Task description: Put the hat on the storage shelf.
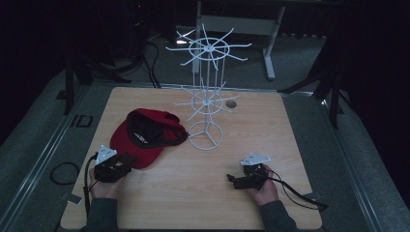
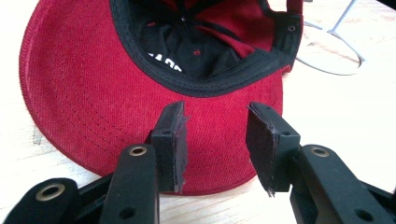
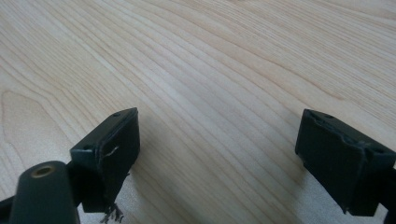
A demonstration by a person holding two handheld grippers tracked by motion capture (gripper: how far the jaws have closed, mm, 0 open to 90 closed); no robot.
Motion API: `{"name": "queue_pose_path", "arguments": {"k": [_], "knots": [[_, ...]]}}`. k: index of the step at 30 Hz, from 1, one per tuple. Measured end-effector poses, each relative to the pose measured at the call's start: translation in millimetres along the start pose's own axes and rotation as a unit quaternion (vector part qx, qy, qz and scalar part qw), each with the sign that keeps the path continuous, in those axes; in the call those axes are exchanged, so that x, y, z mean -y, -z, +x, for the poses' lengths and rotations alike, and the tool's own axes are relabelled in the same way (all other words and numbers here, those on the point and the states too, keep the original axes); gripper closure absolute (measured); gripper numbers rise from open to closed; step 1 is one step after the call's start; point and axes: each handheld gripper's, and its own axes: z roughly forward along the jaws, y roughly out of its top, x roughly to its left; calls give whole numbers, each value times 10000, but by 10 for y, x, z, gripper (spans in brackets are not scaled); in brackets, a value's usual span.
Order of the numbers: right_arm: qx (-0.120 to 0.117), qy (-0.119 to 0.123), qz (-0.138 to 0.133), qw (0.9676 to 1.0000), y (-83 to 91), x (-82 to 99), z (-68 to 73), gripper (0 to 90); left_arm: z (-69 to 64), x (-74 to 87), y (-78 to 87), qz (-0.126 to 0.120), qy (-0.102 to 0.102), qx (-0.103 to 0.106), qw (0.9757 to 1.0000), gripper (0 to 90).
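A red corduroy cap (image 1: 145, 137) with a black lining lies upside down on the wooden table (image 1: 203, 193), left of centre. Its brim (image 2: 93, 84) points toward my left gripper (image 1: 126, 162). The jaws of that left gripper (image 2: 217, 140) stand apart over the near edge of the brim, and the pads (image 2: 177, 140) do not press on the cloth. My right gripper (image 1: 232, 180) rests low at the front right, held in a hand. In the right gripper view the right gripper (image 3: 219, 154) is open wide over bare wood.
A white wire display rack (image 1: 207, 96) with two tiers of radial hooks stands on a ring base (image 2: 331, 51) just right of the cap. Cables (image 1: 63, 173) lie off the table's left edge. Dark floor and stands surround the table.
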Motion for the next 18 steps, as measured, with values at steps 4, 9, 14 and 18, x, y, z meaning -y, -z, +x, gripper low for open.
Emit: {"name": "queue_pose_path", "arguments": {"k": [4, 9, 14, 18], "knots": [[1, 0, -2, 10000, 1, 1, 1, 136, -6, -4, -18, 77, -131, 26, 9999, 614], [0, -4, -3, 10000, 1, 2, 2, 136, 35, -33, 7, 85, -103, 23, 9999, 659], [-1, -9, -4, 10000, 1, 2, 3, 137, 155, -163, 66, 30, -13, -244, 9997, 681], [0, -8, -6, 10000, 1, 2, 3, 136, 253, -313, 129, -64, -26, -464, 9989, 680]]}}
